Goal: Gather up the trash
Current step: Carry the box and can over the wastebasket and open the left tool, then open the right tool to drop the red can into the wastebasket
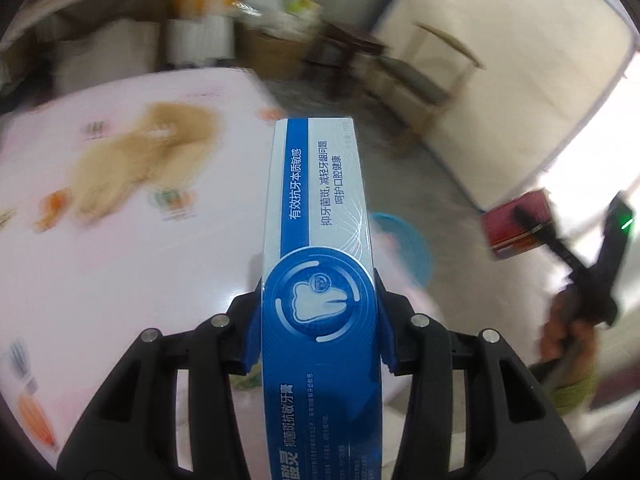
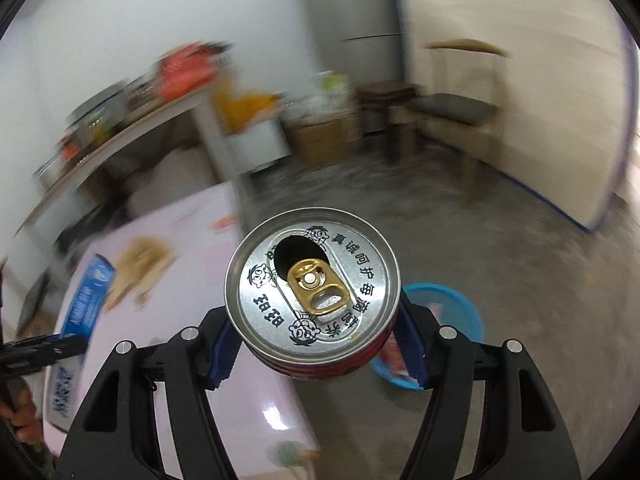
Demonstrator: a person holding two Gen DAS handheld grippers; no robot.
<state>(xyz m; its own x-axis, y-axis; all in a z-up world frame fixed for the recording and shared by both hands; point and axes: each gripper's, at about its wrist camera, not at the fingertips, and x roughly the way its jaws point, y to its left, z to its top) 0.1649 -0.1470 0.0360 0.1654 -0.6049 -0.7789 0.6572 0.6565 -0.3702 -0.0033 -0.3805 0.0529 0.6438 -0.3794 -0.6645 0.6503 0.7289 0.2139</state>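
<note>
Pink table (image 1: 120, 260) | blue basin (image 2: 452, 304) on floor | contents blurred

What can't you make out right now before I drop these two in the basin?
- Blue basin contents: both views, hidden behind the can and toothpaste box.
- Shelf clutter: right wrist view, motion-blurred.
- Box's near end: left wrist view, cut off by the bottom edge.
- Can's lower body: right wrist view, hidden by its own lid.

Toothpaste box (image 1: 320, 280) cut off at bottom edge, blue basin (image 2: 448, 308) partly hidden behind can (image 2: 312, 292), background blurred
</note>
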